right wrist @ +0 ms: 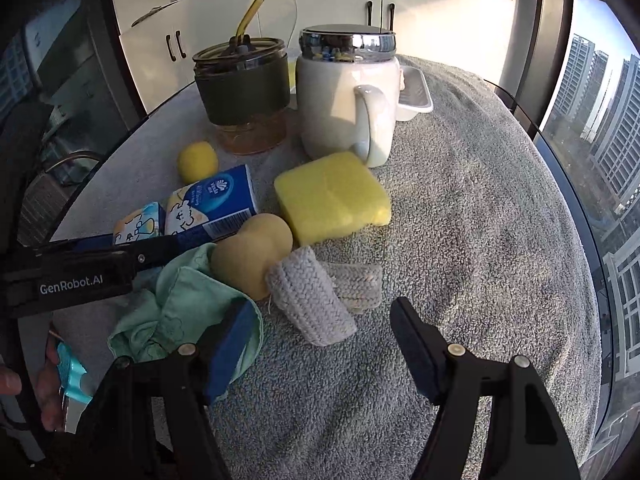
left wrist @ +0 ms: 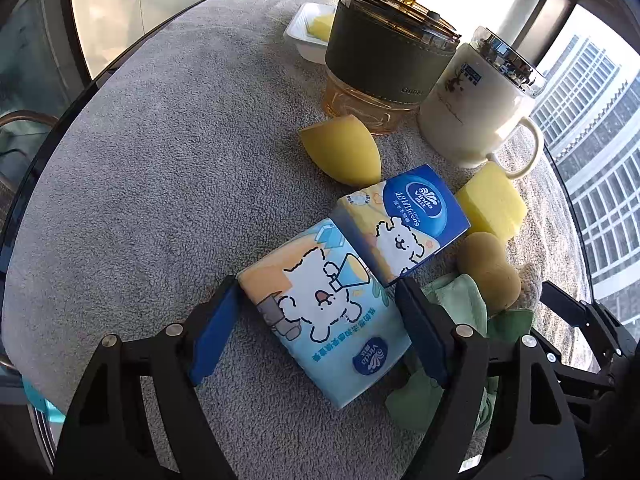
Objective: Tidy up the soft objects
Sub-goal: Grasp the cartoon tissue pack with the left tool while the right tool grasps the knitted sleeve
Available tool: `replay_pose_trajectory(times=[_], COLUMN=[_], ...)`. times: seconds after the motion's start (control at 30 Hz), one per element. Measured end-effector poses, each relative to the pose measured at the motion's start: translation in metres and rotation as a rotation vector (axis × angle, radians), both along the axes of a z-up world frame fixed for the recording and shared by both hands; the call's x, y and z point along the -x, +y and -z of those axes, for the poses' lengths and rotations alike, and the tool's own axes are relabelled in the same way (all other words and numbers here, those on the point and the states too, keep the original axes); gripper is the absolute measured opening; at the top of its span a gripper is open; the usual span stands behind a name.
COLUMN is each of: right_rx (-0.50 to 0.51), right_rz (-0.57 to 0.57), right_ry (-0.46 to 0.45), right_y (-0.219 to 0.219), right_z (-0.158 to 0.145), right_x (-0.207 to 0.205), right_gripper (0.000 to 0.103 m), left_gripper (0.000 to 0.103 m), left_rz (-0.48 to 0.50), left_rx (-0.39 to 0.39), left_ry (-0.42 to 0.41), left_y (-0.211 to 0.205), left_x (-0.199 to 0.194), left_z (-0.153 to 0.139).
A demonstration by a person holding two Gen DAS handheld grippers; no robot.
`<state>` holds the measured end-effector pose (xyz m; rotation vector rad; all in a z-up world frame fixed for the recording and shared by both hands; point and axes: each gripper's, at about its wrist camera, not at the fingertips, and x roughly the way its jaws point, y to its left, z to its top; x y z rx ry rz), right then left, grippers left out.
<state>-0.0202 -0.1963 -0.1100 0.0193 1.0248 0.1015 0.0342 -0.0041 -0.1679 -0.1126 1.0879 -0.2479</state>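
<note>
In the left wrist view my left gripper (left wrist: 320, 292) is shut on a light-blue tissue pack (left wrist: 328, 312) lying on the grey towel (left wrist: 160, 184), with a blue pad against each side. A second, dark-blue tissue pack (left wrist: 404, 220) leans across its far end. My right gripper (right wrist: 324, 304) stands open over a folded grey knitted cloth (right wrist: 312, 300), with its pads apart from it. The left finger (right wrist: 232, 340) rests over a crumpled green cloth (right wrist: 180, 312). A tan gourd-shaped sponge (right wrist: 252, 252), a yellow block sponge (right wrist: 332, 196) and a yellow teardrop sponge (left wrist: 344, 148) lie close by.
An amber tumbler (left wrist: 384, 56) with a dark sleeve and straw and a white lidded mug (left wrist: 476, 108) stand behind the pile. A white tray (left wrist: 308, 36) at the back holds a yellow sponge. The round table's edge curves close on the right (right wrist: 568, 184). A hand (right wrist: 40, 392) shows at lower left.
</note>
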Motion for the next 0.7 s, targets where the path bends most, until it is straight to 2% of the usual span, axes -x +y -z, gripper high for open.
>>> replay_pose_trajectory(times=[0.13,0.17,0.27,0.3,0.33,0.7], right_rx=[-0.043,-0.041,-0.059,-0.061,-0.051,0.006], right_rz=[0.020,0.029,0.031,0.031,0.026,0.009], right_ry=[0.029,0.033,0.034,0.033,0.035,-0.015], right_y=[-0.006,-0.008,-0.012,-0.013,-0.013,-0.012], right_z=[0.009,0.011,0.011,0.009,0.007,-0.020], right_x=[-0.008,-0.009,-0.007,-0.005,-0.004,0.018], right_gripper=[0.061,0.054,0.049,0.036,0.032,0.032], left_gripper=[0.071,0.070,0.069,0.069,0.069,0.069], left_rz=[-0.002,0.000,0.007,0.008,0.008,-0.003], left_rx=[0.039,0.048,0.062,0.061,0.056,0.032], left_ry=[-0.006,-0.008,-0.015,-0.020,-0.026,-0.065], left_y=[0.012,0.016,0.024,0.026,0.027,0.029], left_x=[0.001,0.001,0.003,0.005,0.005,0.006], left_z=[0.000,0.000,-0.002,-0.003,-0.004,-0.015])
